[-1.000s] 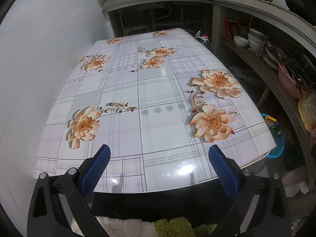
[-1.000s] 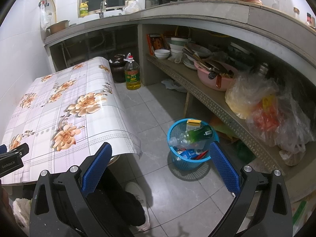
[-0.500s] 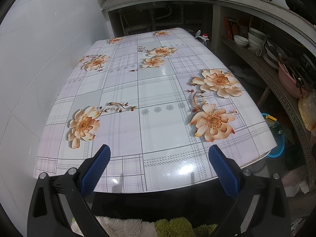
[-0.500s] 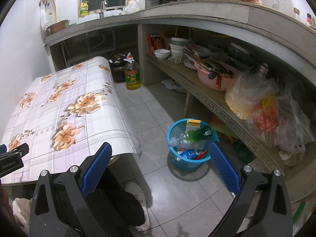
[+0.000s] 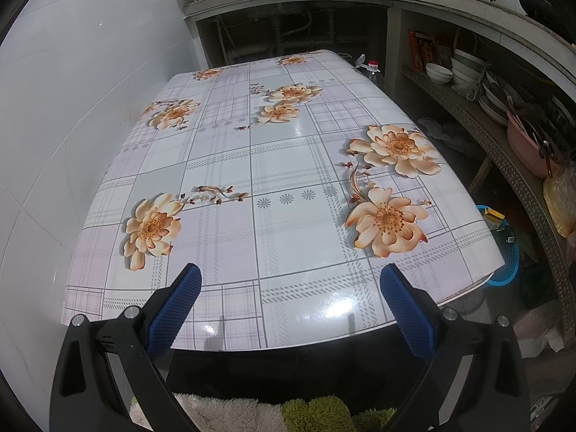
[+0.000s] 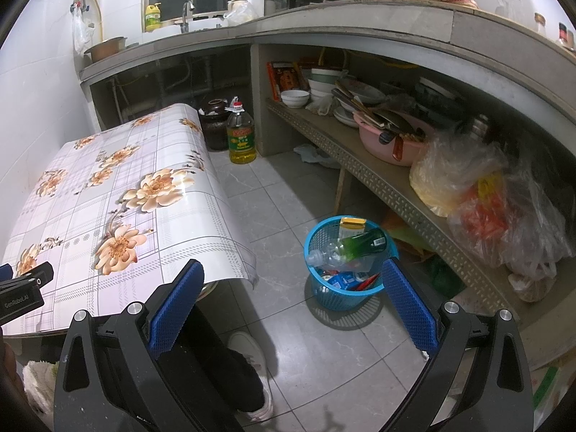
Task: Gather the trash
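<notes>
Now we hold both grippers wide open and empty: the left gripper (image 5: 288, 306) over the flowered table (image 5: 288, 165), bare of trash. Right of that table, the right gripper (image 6: 291, 302) faces the blue basket (image 6: 345, 288) on the floor, where the bottles (image 6: 345, 250) and wrappers sit, so collecting looks finished.

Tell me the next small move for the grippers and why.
Probably hold both back and look around for leftovers: the left gripper and right gripper are open and hold nothing, the flowered table shows no trash, and the blue basket on the floor already holds a green bottle and cartons.
</notes>
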The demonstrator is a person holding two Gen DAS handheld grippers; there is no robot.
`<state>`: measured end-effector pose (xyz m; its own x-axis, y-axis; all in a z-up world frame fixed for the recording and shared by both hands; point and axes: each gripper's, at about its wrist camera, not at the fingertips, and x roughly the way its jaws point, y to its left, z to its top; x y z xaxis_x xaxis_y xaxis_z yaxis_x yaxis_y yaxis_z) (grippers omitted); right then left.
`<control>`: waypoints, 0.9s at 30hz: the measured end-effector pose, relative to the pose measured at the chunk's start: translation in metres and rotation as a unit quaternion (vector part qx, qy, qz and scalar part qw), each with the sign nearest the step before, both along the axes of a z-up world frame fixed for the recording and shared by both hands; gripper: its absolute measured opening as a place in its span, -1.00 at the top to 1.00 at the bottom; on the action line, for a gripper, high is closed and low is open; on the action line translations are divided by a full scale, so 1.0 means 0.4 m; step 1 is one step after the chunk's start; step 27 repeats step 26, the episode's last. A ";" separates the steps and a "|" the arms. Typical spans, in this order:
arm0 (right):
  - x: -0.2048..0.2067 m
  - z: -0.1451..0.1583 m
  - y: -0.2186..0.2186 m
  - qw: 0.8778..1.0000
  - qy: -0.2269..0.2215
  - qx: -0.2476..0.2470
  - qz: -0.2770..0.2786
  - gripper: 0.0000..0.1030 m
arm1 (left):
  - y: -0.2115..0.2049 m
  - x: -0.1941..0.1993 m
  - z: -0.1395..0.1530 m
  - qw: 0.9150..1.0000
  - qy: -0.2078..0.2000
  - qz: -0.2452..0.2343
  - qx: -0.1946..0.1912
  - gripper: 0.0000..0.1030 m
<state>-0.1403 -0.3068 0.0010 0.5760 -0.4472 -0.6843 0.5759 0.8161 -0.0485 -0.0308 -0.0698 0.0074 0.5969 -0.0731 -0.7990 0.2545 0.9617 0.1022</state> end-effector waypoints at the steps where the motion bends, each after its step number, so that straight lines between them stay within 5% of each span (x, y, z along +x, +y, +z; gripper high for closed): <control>1: 0.000 -0.001 0.001 1.000 0.000 0.000 0.000 -0.85 | 0.000 0.000 0.000 1.000 0.000 0.000 0.000 -0.89; 27: 0.002 0.001 0.001 1.000 0.000 0.000 0.001 -0.85 | -0.001 0.005 -0.006 1.000 0.007 -0.004 0.002 -0.89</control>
